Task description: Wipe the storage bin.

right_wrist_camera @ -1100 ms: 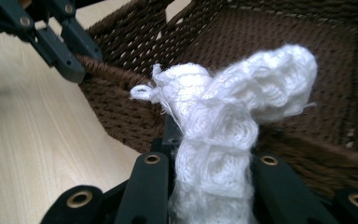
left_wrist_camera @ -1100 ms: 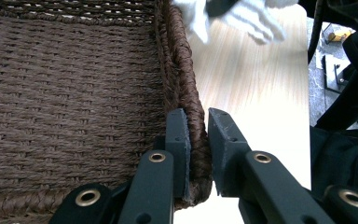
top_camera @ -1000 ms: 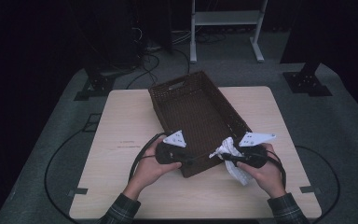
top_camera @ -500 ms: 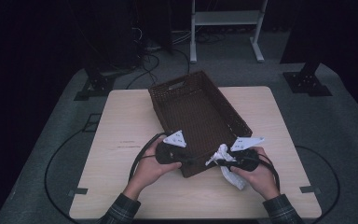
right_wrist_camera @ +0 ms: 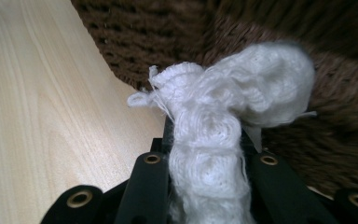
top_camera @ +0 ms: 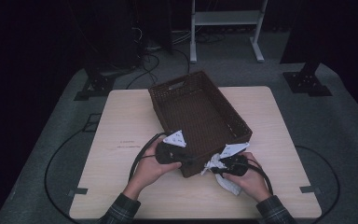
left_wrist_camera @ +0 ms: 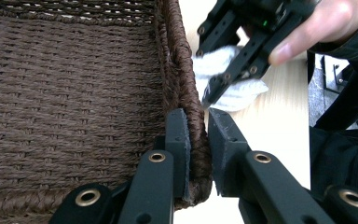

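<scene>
Wiping looks to be the work in hand, and it seems barely begun; the left gripper is clamped on the near wall of the brown woven basket, one jaw inside and one outside the rim, steadying it on the wooden table; the right gripper pinches a bunched white cloth between its jaws, the wad sticking out past the tips and its free end trailing under the hand. In the left gripper view the cloth sits just beside the outer face of the basket, near its near right corner; whether it already presses on the weave I cannot tell (the right gripper view is blurred there). Done, by my reading: basket secured, cloth gripped and brought to the wall. Left: rubbing along the outside, and perhaps the rim and inside, none of which looks touched yet; the basket holds nothing.
</scene>
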`<state>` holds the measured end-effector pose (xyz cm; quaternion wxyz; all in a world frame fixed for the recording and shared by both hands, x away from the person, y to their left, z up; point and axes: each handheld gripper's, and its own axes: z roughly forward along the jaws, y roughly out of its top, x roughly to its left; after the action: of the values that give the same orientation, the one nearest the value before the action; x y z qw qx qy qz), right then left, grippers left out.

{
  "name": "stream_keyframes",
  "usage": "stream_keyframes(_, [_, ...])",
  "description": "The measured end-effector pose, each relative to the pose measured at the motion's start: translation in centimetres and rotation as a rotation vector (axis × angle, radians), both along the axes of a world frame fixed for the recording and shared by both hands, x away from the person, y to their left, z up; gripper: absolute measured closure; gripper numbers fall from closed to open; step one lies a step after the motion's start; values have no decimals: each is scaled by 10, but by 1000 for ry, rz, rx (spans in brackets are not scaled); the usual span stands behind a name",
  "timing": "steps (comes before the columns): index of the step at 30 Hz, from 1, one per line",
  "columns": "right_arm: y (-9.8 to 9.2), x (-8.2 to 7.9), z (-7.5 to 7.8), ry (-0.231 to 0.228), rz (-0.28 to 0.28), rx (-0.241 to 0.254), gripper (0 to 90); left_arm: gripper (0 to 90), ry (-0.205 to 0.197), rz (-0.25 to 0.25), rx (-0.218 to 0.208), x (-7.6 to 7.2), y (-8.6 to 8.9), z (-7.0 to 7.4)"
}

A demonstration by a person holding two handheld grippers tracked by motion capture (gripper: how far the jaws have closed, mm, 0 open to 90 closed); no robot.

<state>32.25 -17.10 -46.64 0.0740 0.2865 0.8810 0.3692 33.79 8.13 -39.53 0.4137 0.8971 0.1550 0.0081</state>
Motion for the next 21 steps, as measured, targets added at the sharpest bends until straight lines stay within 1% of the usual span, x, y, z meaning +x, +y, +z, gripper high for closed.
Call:
stream_keyframes(2, [3,1,-5,4,8,-8,749,783,-1,0,1,0,0,0])
stream_keyframes(6, [5,2,-9,9,17,-19,748,783,-1,-1,3,0,0,0])
stream_keyframes(7, [6,1,-11,16,19,-24,749,783,-2,-1,3,0,0,0])
stream_keyframes(9, [8,0,-11,17,20,-26,749,783,-2,-1,3,0,0,0])
stream_keyframes(10, [8,0,-10,10,26,-33,749,783,-3,-1,3,0,0,0])
stream_keyframes(11, [9,-1,-5,-1,29,-12,748,783,-3,-1,3,0,0,0])
stream_keyframes(12, [8,-3,0,-2,29,3,749,783,-2,-1,1,0,0,0])
stream_keyframes(14, [6,-4,8,-25,28,23,749,783,-2,-1,0,0,0,0])
stream_keyframes(16, [3,-5,15,-38,25,42,749,783,-2,-1,0,0,0,0])
stream_keyframes(17, [3,-5,15,-38,25,42,749,783,-2,-1,0,0,0,0])
stream_keyframes(20, [0,-8,25,-59,23,62,749,783,-1,-1,-1,0,0,0])
stream_keyframes(21, [-2,-10,32,-74,20,76,748,783,-1,-1,0,0,0,0])
